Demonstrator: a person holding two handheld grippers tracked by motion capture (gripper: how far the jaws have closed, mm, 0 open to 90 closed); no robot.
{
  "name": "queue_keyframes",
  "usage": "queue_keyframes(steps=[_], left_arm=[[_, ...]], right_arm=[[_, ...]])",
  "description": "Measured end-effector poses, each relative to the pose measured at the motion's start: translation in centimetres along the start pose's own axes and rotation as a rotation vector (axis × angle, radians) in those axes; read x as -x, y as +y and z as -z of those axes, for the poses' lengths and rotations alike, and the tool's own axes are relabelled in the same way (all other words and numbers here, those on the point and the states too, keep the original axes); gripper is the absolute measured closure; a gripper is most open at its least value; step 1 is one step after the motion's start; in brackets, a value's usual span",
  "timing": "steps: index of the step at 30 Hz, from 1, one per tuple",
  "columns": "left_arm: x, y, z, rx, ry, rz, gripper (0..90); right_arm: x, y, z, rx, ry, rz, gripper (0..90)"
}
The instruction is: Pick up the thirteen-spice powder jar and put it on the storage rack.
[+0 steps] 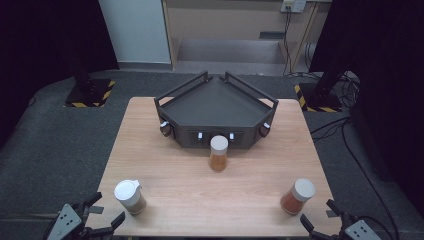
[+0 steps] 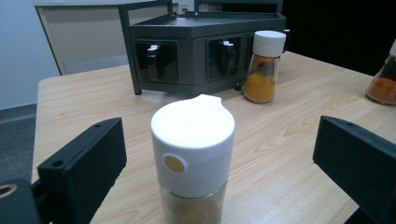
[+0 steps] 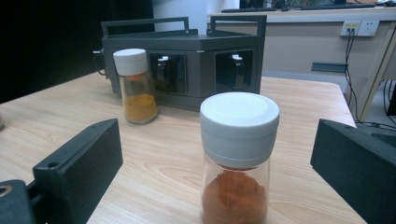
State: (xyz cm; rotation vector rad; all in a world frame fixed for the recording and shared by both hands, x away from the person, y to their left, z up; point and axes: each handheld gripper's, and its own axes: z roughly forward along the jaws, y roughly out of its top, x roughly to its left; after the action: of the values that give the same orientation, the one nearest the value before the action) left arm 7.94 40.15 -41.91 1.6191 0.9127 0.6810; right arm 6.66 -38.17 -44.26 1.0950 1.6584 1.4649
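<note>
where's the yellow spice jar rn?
The yellow spice jar stands mid-table in the high view, right in front of the dark corner rack, farther back than the other two jars.

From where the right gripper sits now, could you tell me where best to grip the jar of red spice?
Probably the white cap of the red spice jar, approached straight ahead from the table's near edge. The jar stands upright between the open jaws of the right gripper, and the cap is its widest part.

upright white-capped spice jars (image 1: 131,197) (image 1: 298,196)
</note>
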Motion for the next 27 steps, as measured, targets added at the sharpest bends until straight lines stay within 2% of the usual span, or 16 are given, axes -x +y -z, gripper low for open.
queue_keyframes(steps=[5,11,16,18,22,23,27], left_arm=[[0.1,-0.1,0.4,-0.01,0.012,0.003,1.4],[-0.1,0.2,0.0,-0.045,0.013,0.017,1.6],[-0.2,0.4,0.0,-0.053,0.014,0.018,1.6],[-0.2,1.0,-0.1,-0.062,0.013,0.001,1.4],[-0.2,1.5,0.1,-0.052,0.0,0.008,1.4],[-0.2,2.3,0.2,-0.077,0.007,-0.013,1.4],[-0.4,3.4,0.3,-0.104,0.0,-0.012,1.3]], right_arm=[[-0.2,-0.1,0.1,-0.017,-0.004,0.003,2.4],[-0.5,-0.2,0.2,-0.013,0.001,0.006,2.7],[-0.4,-0.3,0.2,-0.012,0.005,0.0,2.8],[-0.4,-0.3,0.2,-0.011,0.007,-0.008,2.9],[-0.4,-0.3,0.2,-0.007,0.005,-0.006,2.9],[-0.4,-0.3,0.2,-0.007,0.005,-0.007,2.9],[-0.3,-0.3,0.1,-0.011,0.006,-0.011,2.9]])
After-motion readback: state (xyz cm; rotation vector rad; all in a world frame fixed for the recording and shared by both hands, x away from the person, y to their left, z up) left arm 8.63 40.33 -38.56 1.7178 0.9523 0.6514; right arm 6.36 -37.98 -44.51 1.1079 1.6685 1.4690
